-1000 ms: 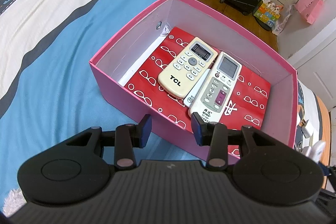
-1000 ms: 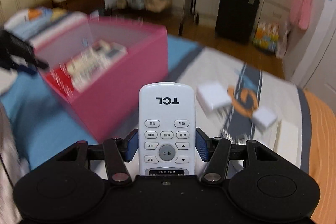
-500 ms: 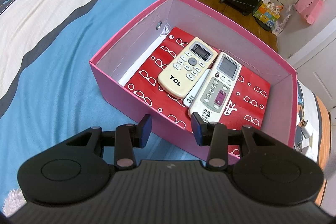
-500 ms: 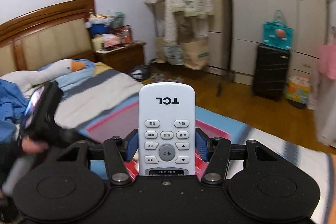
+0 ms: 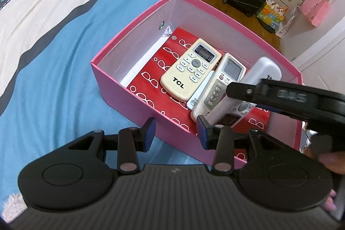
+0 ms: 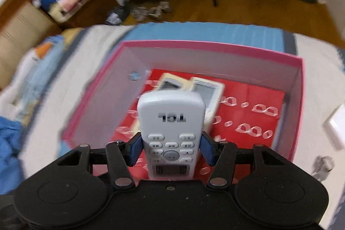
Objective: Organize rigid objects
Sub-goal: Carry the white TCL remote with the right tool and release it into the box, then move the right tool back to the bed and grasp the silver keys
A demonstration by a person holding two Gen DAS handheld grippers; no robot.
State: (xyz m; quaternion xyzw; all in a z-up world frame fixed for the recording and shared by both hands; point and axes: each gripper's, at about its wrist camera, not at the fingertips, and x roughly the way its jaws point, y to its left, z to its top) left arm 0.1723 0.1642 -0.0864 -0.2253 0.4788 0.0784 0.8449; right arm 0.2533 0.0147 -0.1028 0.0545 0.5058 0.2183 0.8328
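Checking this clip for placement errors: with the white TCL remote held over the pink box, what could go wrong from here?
1. The right gripper holds the white TCL remote right above the two cream remotes already in the pink box; released here, it would likely land on them and lie tilted, not on the bare red lining.
2. The left gripper hangs open at the box's near wall, close to the right one; they could bump.
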